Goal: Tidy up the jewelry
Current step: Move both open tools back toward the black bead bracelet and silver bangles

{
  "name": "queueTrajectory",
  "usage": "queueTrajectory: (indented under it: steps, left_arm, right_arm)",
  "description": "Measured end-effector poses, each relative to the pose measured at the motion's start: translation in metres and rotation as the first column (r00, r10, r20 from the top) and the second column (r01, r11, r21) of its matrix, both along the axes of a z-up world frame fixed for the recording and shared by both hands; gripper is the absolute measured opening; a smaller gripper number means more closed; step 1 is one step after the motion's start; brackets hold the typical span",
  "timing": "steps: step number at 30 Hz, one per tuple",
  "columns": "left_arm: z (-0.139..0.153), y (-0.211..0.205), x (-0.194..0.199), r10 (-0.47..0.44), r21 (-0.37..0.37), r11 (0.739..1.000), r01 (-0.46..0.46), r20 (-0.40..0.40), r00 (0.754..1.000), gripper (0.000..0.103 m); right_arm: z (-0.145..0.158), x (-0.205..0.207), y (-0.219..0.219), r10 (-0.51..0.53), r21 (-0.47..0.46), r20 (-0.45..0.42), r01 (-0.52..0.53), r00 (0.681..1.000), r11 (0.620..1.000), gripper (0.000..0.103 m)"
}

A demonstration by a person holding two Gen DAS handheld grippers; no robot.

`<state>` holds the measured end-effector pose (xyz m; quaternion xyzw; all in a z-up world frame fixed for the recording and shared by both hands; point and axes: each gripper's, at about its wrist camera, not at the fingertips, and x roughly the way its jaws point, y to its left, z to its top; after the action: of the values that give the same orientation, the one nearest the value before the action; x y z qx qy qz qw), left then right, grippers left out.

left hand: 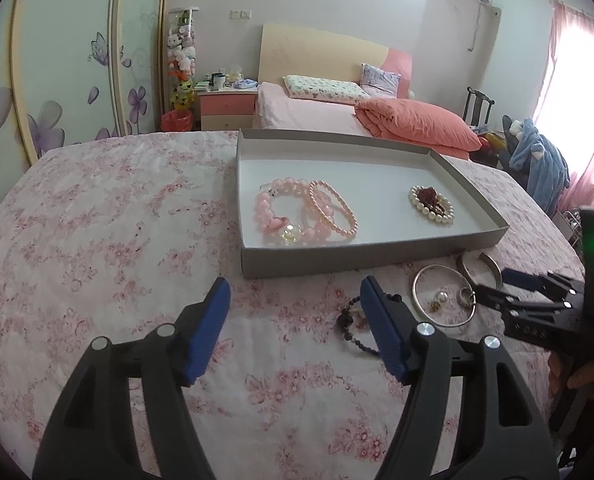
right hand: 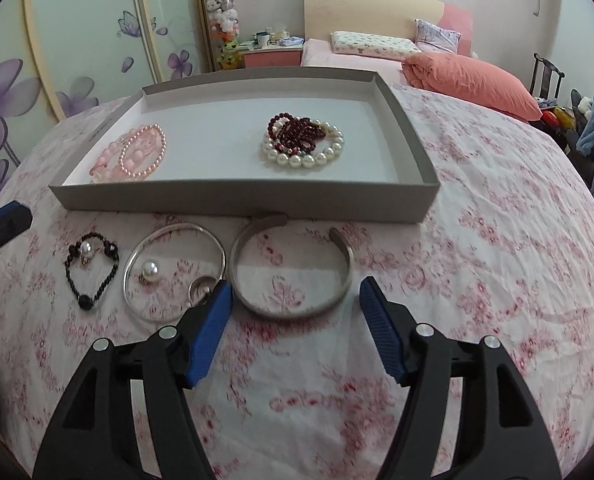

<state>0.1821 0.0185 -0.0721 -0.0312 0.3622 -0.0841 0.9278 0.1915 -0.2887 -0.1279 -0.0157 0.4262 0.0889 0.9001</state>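
A grey shallow box [right hand: 241, 204] [left hand: 337, 262] holds pink bead bracelets [right hand: 137, 152] [left hand: 305, 212] at its left and a pearl bracelet with dark red beads [right hand: 303, 140] [left hand: 431, 202] at its right. In front of it on the floral cloth lie a black bead bracelet [right hand: 91, 268] [left hand: 353, 330], a thin silver bangle [right hand: 137, 256] [left hand: 445, 296] ringing a pearl earring [right hand: 150, 269] and a ring, and a wide silver cuff [right hand: 293, 268] [left hand: 483, 266]. My right gripper [right hand: 295, 296] [left hand: 493, 286] is open, just before the cuff. My left gripper [left hand: 295, 292] is open, empty, beside the black bracelet.
The cloth-covered table [right hand: 477, 240] curves away on all sides. Behind it stand a bed with an orange quilt [left hand: 413, 124], a nightstand [left hand: 225, 108] and a flowered wardrobe [left hand: 57, 80]. A chair with blue clothes [left hand: 537, 156] is at the right.
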Motion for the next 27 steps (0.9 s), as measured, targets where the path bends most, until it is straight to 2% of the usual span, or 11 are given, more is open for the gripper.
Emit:
queueTrajectory:
  steps: [10,17,22,24,26,27]
  left_arm:
    - [-0.009,-0.016,-0.003,-0.064,0.029,0.997,0.065,-0.031,0.997,0.074]
    - [-0.018,-0.029,0.000,-0.107,0.042,0.993,0.110,-0.065,0.992,0.081]
    - [-0.026,-0.043,0.007,-0.122,0.063,0.990,0.128,-0.096,0.988,0.081]
    - [-0.028,-0.044,0.008,-0.118,0.059,0.991,0.124,-0.098,0.988,0.075]
    - [-0.029,-0.044,0.011,-0.114,0.050,0.992,0.119,-0.103,0.988,0.059]
    - [-0.030,-0.043,0.012,-0.112,0.044,0.992,0.118,-0.105,0.988,0.055]
  right_arm:
    - [0.003,0.016,0.007,-0.014,-0.015,-0.002,0.014,1.000,1.000,0.067]
    - [0.002,0.012,-0.005,-0.036,-0.012,-0.003,0.036,0.999,0.999,0.067]
    - [-0.001,0.006,-0.010,-0.042,-0.005,-0.003,0.041,0.999,0.999,0.067]
    - [-0.002,0.004,-0.011,-0.041,-0.004,-0.002,0.041,0.999,0.999,0.067]
    - [-0.002,0.004,-0.011,-0.041,-0.003,-0.002,0.041,0.999,0.999,0.067]
    - [-0.002,0.002,-0.013,-0.040,-0.003,-0.002,0.040,0.999,0.999,0.067]
